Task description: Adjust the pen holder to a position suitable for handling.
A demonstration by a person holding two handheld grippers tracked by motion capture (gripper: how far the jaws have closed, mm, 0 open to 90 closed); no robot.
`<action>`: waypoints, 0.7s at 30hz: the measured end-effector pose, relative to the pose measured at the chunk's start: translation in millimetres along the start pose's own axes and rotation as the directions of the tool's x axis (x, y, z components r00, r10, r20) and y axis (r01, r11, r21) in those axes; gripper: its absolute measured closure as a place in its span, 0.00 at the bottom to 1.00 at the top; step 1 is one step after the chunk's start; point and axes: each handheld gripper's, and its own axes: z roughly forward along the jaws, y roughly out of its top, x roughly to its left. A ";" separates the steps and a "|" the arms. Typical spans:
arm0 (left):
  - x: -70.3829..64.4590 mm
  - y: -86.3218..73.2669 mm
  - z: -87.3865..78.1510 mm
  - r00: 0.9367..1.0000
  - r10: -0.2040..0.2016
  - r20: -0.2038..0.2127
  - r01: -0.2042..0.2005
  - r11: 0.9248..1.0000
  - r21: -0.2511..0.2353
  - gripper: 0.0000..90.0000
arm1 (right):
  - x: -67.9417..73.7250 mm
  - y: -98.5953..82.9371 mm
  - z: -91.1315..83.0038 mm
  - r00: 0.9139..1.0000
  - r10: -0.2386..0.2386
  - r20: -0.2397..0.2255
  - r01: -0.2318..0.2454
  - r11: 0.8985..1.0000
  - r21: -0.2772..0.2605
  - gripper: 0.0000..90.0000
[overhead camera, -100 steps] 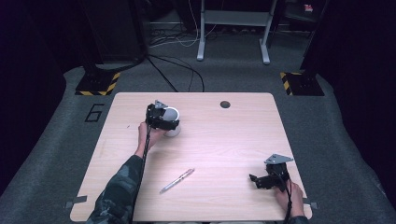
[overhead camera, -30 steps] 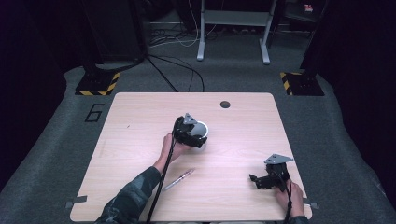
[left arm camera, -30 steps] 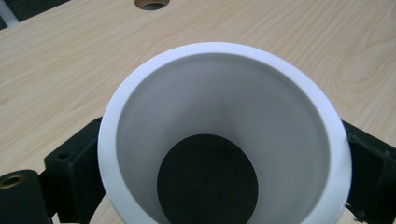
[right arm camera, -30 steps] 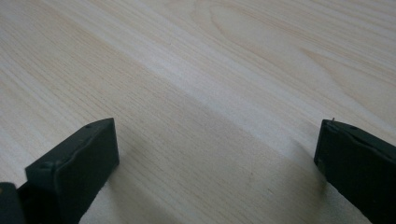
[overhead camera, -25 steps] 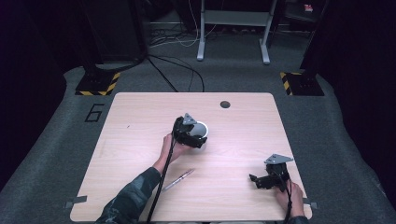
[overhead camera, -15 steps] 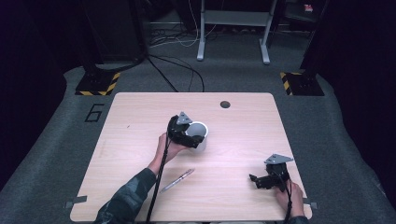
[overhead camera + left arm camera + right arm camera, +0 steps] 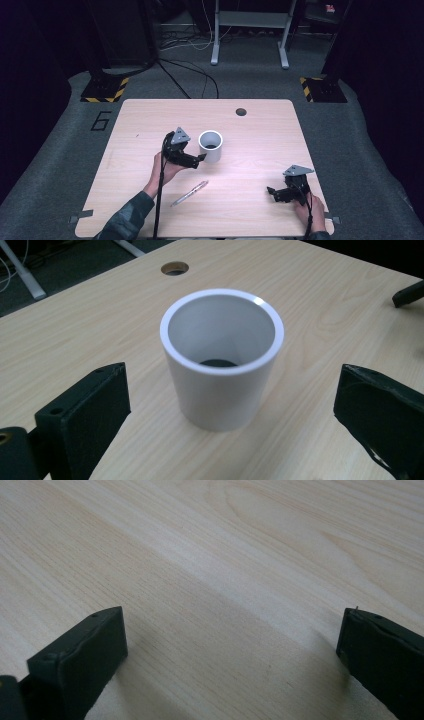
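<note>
1. A large grey "6" (image 7: 101, 121) is marked on the floor left of the pale wooden bench (image 7: 150, 120).
2. The high view shows a silver pen (image 7: 190, 193) lying near the person's left hand.
3. Left tongs (image 7: 199, 159) spread wide, just clear of the upright white cylindrical cup (image 7: 222, 357) mid-bench.
4. Right tongs (image 7: 270, 192) spread wide, empty, over bare wood.

White cup (image 7: 222, 385), pale wood-grain table (image 7: 270, 145), black jaws, silver pen (image 7: 190, 193)

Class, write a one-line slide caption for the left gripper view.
Open left tongs face an upright white cup on the wooden table.
</note>
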 end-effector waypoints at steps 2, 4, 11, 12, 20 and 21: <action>-0.6 -3.2 -2.6 1.000 0.003 -0.005 -0.003 1.000 0.004 0.01 | 0.0 0.0 0.0 1.000 0.000 0.000 0.000 1.000 0.000 0.00; -2.4 -13.8 -11.4 1.000 0.007 -0.019 -0.007 1.000 0.014 0.00 | 0.0 0.0 0.0 1.000 0.000 0.000 0.000 1.000 0.000 0.00; -6.5 -39.0 -25.8 1.000 -0.016 -0.024 0.016 1.000 0.026 0.00 | 0.0 0.0 0.0 1.000 0.000 0.000 0.000 1.000 0.000 0.00; -7.6 -46.1 -29.9 0.999 -0.017 -0.035 0.018 1.000 0.023 0.00 | 0.0 0.0 0.0 1.000 0.000 0.000 0.000 1.000 0.000 0.00; -16.7 -76.7 -44.2 0.997 -0.047 -0.059 0.050 0.998 0.040 0.00 | 0.1 0.0 0.0 1.000 0.000 0.000 0.000 1.000 0.000 0.00; -17.7 -81.2 -46.5 0.997 -0.055 -0.058 0.057 0.997 0.044 0.00 | 0.2 0.0 0.0 1.000 0.002 0.000 -0.002 1.000 0.000 0.00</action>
